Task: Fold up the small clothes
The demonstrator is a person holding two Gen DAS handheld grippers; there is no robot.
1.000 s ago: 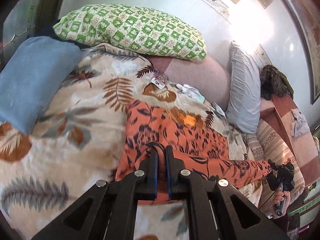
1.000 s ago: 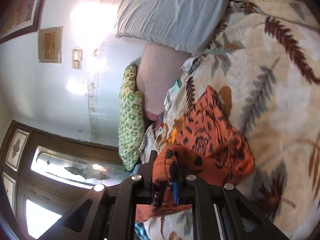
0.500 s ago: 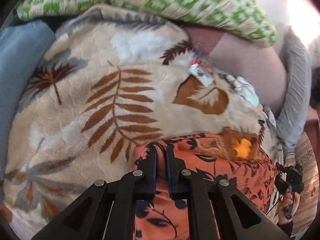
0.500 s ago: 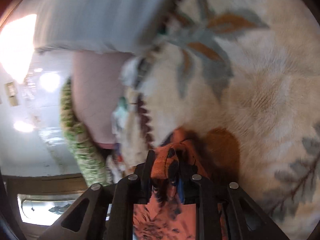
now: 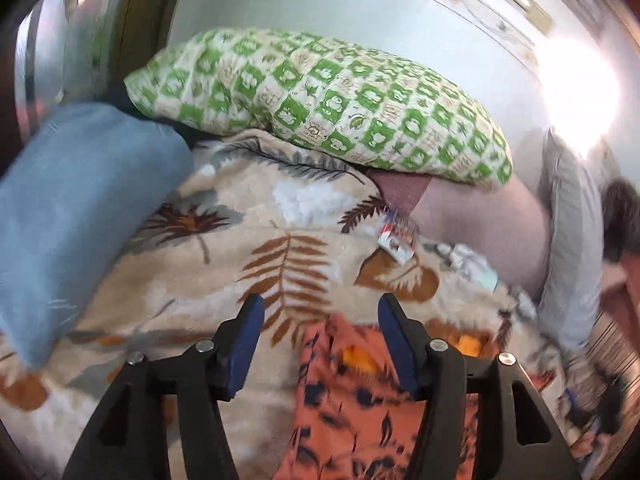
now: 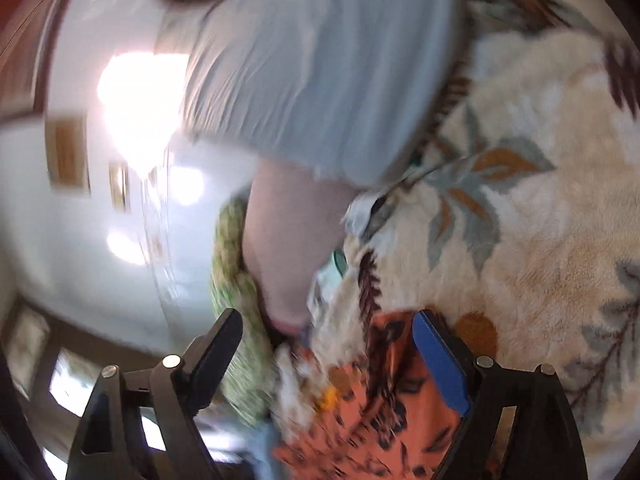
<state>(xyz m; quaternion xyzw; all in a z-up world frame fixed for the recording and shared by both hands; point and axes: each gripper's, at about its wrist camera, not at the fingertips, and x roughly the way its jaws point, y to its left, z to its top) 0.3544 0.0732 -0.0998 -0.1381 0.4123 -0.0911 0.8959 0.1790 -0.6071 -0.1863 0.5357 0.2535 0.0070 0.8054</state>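
An orange garment with a dark leaf print [image 5: 360, 408] lies on the cream leaf-patterned blanket [image 5: 224, 264]. In the left wrist view my left gripper [image 5: 320, 320] is open and empty, its jaws spread wide just above the garment's far edge. In the right wrist view the garment [image 6: 372, 412] lies below and between the spread jaws of my right gripper [image 6: 328, 336], which is open and holds nothing. The view is blurred by motion.
A green checked pillow [image 5: 320, 100] and a blue pillow [image 5: 76, 208] lie at the head of the bed. A grey pillow [image 6: 320, 72] and pink cushion [image 5: 480, 220] lie to the right. Small white clothes [image 5: 468, 260] and a packet [image 5: 394, 242] rest on the blanket.
Both grippers have opened and let go of the orange garment, which now lies on the blanket. Both have lifted and tilted up away from it.
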